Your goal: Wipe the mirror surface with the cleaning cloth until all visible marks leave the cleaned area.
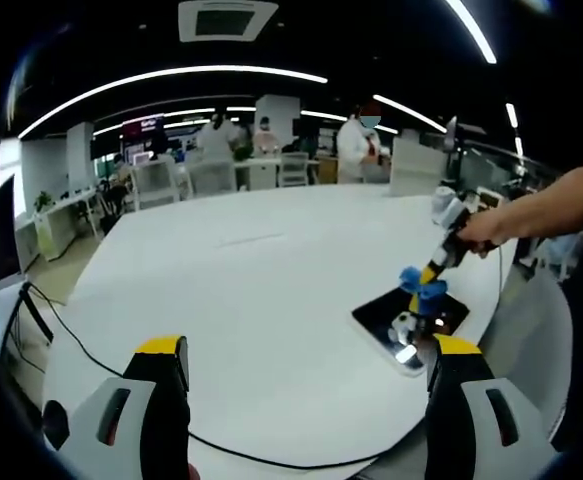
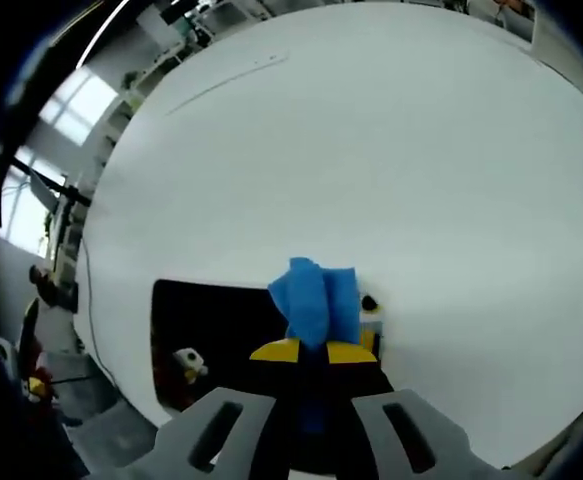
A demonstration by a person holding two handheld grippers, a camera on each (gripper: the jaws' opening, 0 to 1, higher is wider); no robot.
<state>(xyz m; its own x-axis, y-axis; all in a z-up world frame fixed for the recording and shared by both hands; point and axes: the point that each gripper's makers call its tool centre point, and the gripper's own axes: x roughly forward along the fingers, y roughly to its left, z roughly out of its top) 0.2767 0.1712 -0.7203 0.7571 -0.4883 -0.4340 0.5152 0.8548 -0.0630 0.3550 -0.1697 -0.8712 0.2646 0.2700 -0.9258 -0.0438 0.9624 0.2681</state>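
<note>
While your right gripper (image 2: 313, 352) pinches the blue cloth (image 2: 316, 300) tight between its yellow-tipped jaws and presses it onto the mirror (image 2: 211, 320), your left gripper (image 1: 306, 365) hangs wide open over the table (image 1: 261, 290), gripping nothing. The mirror lies flat near the table's edge nearest you, toward the right in the left gripper view. Risk: nothing pins it, so a hard stroke toward that edge could slide it off. The cloth could also bunch and skip marks. A black cable (image 1: 81, 340) trails along the table's left edge. No containers in sight.
</note>
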